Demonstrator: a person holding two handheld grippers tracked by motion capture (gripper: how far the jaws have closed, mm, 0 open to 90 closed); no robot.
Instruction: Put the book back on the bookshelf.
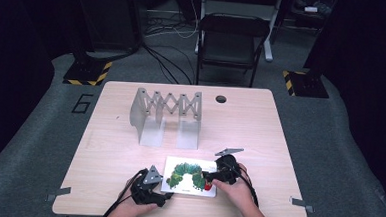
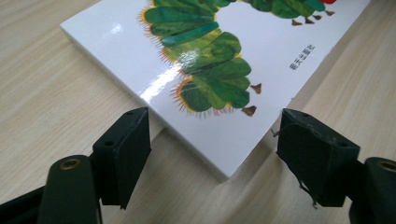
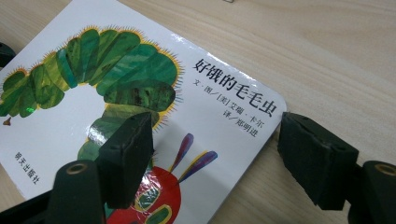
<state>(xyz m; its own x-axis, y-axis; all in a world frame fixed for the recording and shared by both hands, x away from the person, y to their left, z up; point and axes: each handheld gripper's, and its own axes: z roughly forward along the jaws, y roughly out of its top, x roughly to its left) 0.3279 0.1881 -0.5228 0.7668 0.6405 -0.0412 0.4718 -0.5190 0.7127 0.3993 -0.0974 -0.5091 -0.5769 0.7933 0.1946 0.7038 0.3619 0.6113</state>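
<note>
Glossy white caterpillar picture book (image 1: 190,176) flat on pale wooden table (image 1: 260,127); left gripper (image 2: 212,154) and right gripper (image 3: 215,154) bracket opposite corners, jaws released, likely readying a lift.

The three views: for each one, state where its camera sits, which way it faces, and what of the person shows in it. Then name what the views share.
High view: above the person's side, facing forward and down on the table; forearms, hands, left gripper and right gripper show.
Left gripper view: rides the left gripper, looking along its open jaws at the book's near corner.
Right gripper view: rides the right gripper, looking along its open jaws at the book's title corner.
Shared: the caterpillar book on the wooden table.
</note>
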